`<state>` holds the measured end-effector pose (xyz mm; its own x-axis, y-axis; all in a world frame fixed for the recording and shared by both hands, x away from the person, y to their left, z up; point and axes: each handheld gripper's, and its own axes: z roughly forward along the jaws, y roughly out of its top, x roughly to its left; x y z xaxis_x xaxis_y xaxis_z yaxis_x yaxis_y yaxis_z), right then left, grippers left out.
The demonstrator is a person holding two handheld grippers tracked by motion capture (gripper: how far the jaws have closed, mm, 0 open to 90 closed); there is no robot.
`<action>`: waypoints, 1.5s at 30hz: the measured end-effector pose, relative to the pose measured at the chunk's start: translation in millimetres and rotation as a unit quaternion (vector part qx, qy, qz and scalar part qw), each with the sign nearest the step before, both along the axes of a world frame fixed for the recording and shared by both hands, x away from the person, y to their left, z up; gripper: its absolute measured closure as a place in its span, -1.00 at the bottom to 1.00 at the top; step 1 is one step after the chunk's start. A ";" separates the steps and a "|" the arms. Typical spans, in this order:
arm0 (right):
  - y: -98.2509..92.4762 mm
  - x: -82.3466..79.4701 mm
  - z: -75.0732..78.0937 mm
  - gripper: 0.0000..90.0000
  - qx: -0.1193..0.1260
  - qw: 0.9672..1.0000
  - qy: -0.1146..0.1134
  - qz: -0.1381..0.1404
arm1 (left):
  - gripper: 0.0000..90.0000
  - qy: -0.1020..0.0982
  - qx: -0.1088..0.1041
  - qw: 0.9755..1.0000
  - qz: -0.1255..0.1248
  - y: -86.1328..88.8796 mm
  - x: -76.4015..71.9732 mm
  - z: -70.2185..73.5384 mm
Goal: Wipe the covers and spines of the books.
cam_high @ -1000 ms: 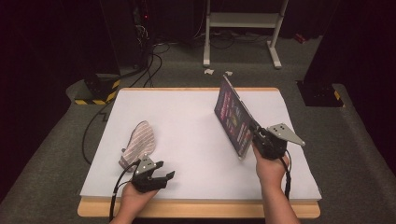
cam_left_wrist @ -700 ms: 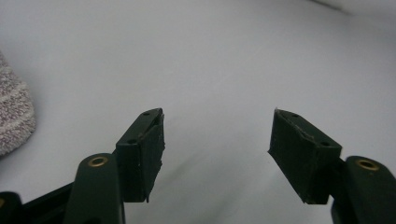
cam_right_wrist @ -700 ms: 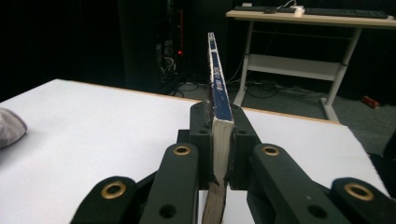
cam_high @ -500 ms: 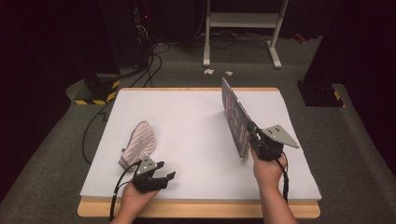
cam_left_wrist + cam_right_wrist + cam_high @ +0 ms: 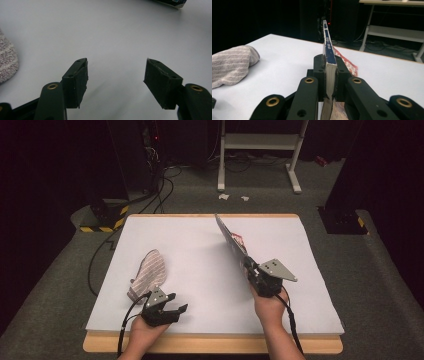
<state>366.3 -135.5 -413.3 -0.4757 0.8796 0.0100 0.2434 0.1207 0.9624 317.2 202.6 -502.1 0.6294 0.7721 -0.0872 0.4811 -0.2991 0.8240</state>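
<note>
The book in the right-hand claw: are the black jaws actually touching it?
Touching. The right gripper view shows both pads of the right gripper pressed flat against the book, with no gap on either side.

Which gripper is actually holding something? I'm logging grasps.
The right gripper: its jaws are clamped on the edge of a thin book. The left gripper stands open over the bare table.

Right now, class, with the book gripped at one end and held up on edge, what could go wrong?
1. The right gripper clamps the book only at its near end, so the long free end may sag or twist out of the hold.
2. A red-and-white printed sheet lies just beyond the book; lowering it could crumple or push that sheet.
3. The left gripper is open and apart, giving no support.
</note>
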 end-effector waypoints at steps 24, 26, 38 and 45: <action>51.3 -1.8 -38.3 0.86 -0.033 0.998 0.040 0.045 | -0.21 -0.001 0.004 1.000 -0.002 0.1 -0.2 0.0; 54.2 -2.6 -42.1 0.86 -0.036 0.997 0.043 0.047 | -0.21 -0.001 0.005 1.000 -0.002 -0.1 -0.1 0.0; 70.1 -8.3 -61.4 0.76 -0.039 0.995 0.059 0.068 | -0.21 0.000 0.009 1.000 -0.004 -1.4 -0.3 -0.4; 78.1 -11.1 -67.8 0.54 -0.037 0.993 0.072 0.088 | -0.21 0.000 0.010 1.000 -0.004 -1.5 -0.2 -0.6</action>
